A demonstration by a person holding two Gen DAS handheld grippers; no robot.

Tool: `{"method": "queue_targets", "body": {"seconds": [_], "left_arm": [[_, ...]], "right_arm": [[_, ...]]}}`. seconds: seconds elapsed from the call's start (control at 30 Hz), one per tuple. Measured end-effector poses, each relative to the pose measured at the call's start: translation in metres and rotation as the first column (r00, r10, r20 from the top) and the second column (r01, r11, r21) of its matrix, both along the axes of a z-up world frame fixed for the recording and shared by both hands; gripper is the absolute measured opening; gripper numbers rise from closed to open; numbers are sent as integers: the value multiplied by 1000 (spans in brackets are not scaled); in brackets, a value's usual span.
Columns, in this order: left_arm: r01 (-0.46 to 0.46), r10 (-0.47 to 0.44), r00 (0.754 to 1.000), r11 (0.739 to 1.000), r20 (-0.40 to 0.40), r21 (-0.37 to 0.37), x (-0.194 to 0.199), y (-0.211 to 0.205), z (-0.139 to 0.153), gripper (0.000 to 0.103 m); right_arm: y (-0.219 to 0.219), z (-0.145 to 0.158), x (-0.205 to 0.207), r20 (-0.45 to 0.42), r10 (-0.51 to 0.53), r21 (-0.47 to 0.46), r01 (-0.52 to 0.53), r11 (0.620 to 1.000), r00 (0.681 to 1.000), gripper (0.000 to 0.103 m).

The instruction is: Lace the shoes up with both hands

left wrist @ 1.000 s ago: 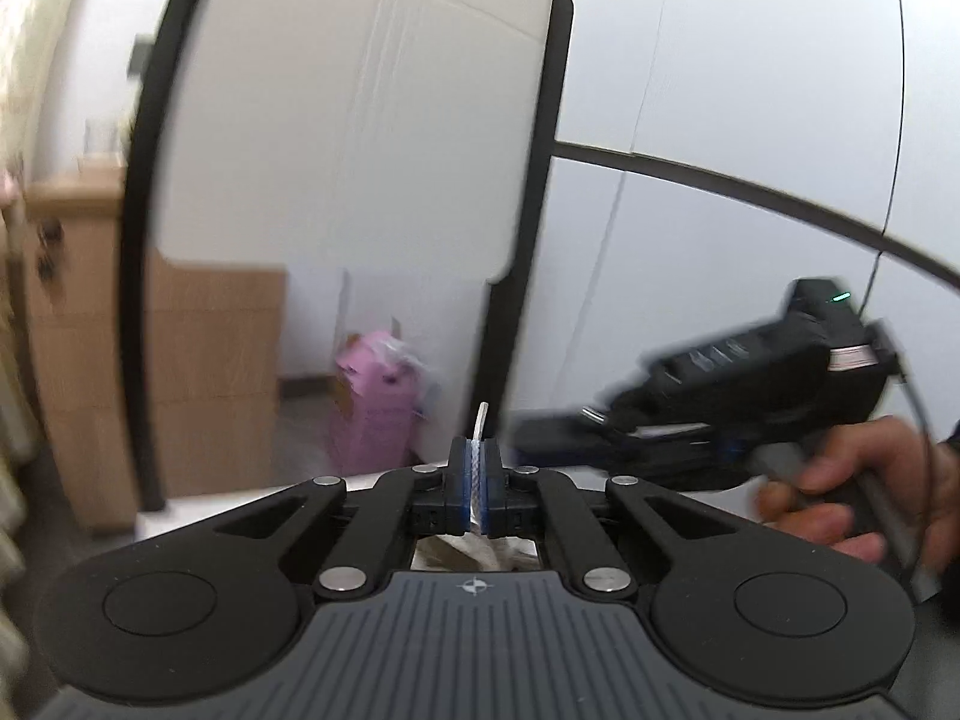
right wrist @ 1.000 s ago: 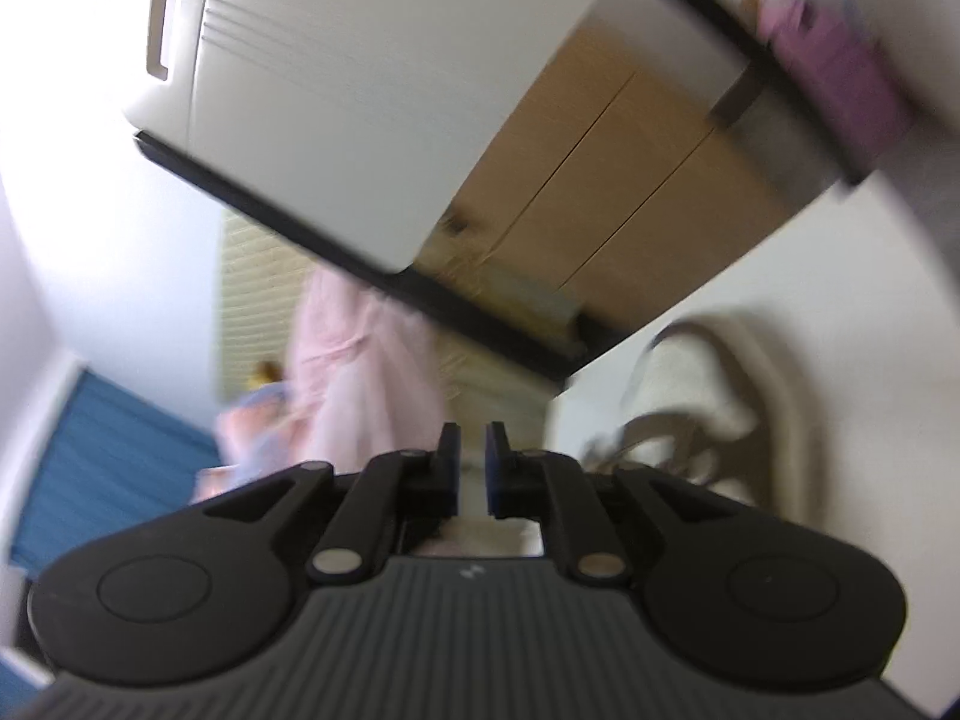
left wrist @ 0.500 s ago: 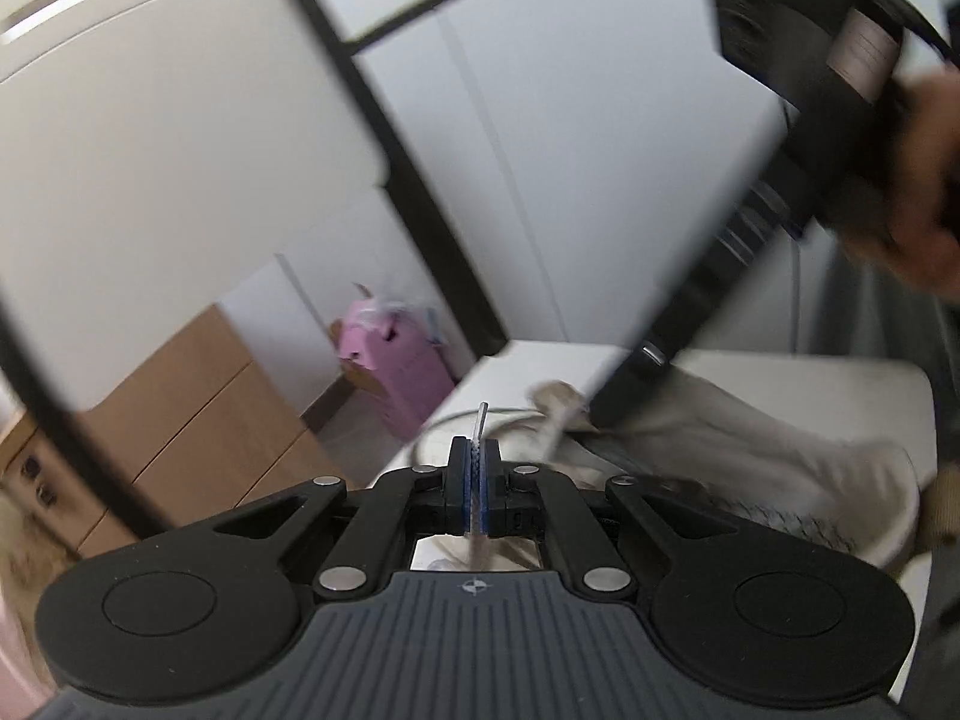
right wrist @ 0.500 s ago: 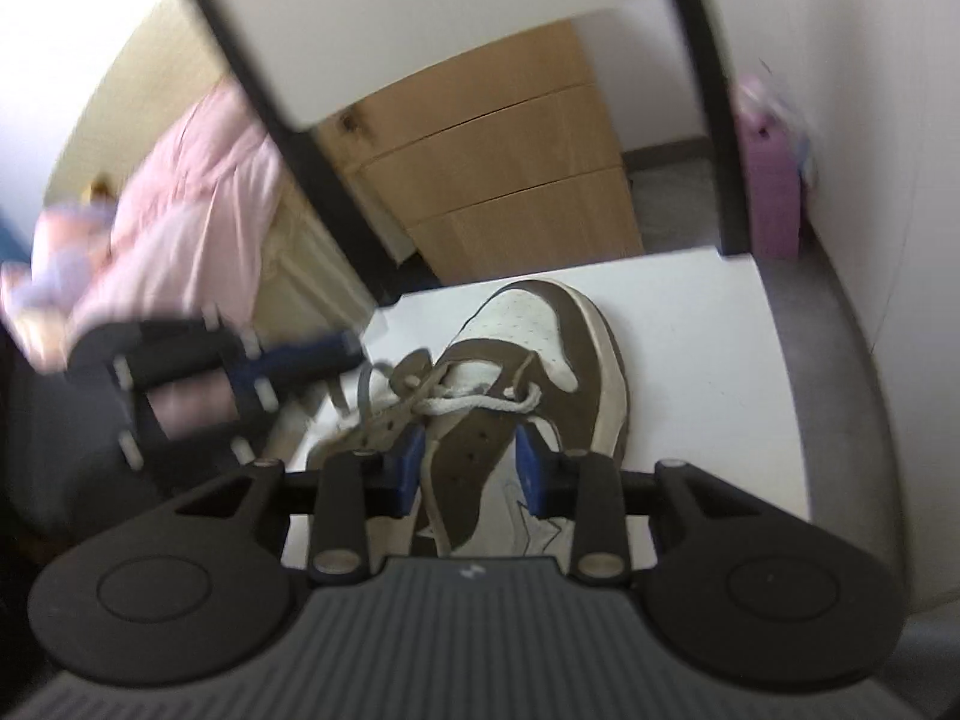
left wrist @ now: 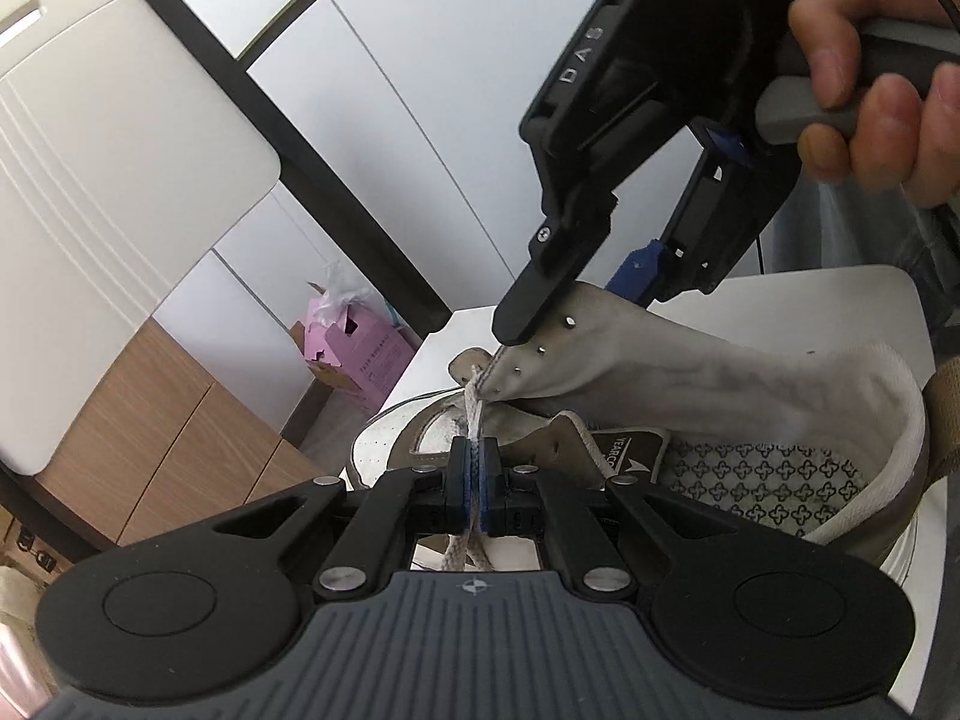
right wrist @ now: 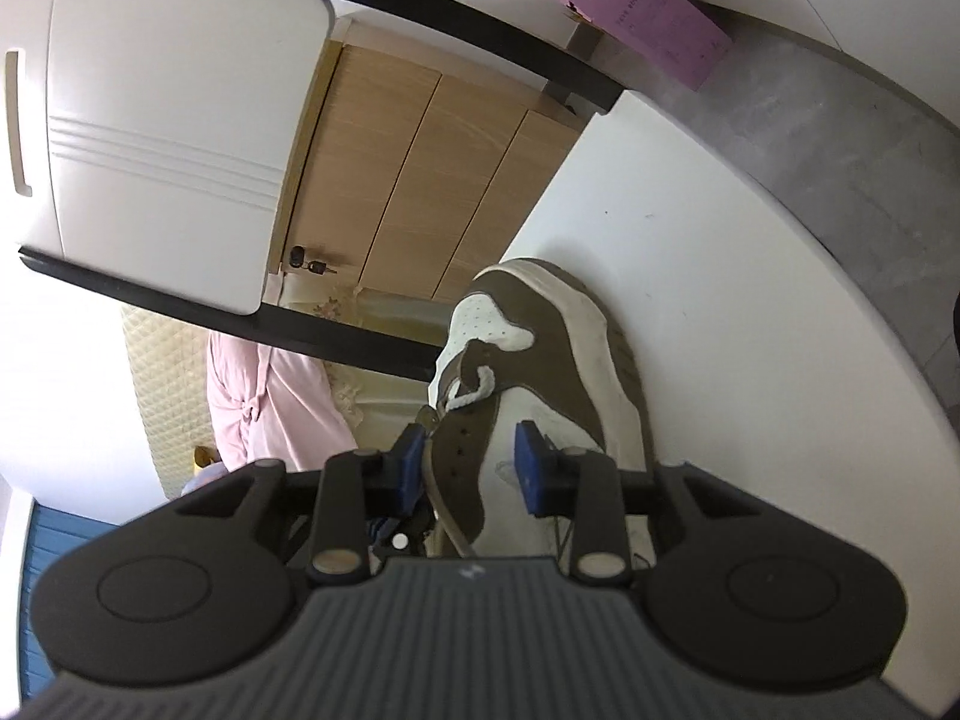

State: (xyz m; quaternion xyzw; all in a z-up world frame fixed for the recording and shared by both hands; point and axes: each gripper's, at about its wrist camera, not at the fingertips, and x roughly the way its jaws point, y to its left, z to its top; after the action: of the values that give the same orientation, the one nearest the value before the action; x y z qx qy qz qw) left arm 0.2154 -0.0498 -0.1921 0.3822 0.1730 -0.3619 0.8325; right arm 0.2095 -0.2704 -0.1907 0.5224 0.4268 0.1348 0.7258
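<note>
We have the left gripper (left wrist: pixel 474 474) pinched tight on the lace (left wrist: pixel 473 414), its tip pointing up at the row of eyelets (left wrist: pixel 542 351) on the flap (left wrist: pixel 606 354) that we have lifted. The right gripper (right wrist: pixel 474 462) stands part open: its jaws have just been opening, and they now straddle that flap, one pad either side. In the right wrist view the inner pad looks to touch the flap and the outer pad stands clear of it, so we judge it a loose hold, not a clamp.

To do this well, we should close the right gripper on the flap near the eyelets, hold it taut and still, then steer the lace tip straight at the lowest free hole. A short grip near the tip keeps it from bending.

The shoe (right wrist: pixel 558 324) lies on the white table (right wrist: pixel 720 252), toe away from us. We count 1 shoe, 1 lace, 2 grippers and 1 hand (left wrist: pixel 870 60); 3 eyelets show as metal dots on the flap's inner face.
</note>
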Motion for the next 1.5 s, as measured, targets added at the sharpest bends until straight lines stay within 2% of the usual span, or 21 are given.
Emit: {"method": "queue_targets", "body": {"seconds": [0.57, 1.13, 1.5], "left_arm": [[21, -21, 1000, 999, -6, 34, 8, -5, -3, 2], [89, -89, 996, 996, -31, 9, 18, -2, -2, 2], [98, -98, 994, 995, -38, -8, 16, 0, -2, 2]], "right_arm": [[1, -4, -2, -6, -7, 13, 7, 1000, 1000, 34], [-4, -10, 0, -23, -12, 57, 14, 998, 1000, 34], [-5, -11, 1, -29, -15, 67, 17, 998, 999, 34]]}}
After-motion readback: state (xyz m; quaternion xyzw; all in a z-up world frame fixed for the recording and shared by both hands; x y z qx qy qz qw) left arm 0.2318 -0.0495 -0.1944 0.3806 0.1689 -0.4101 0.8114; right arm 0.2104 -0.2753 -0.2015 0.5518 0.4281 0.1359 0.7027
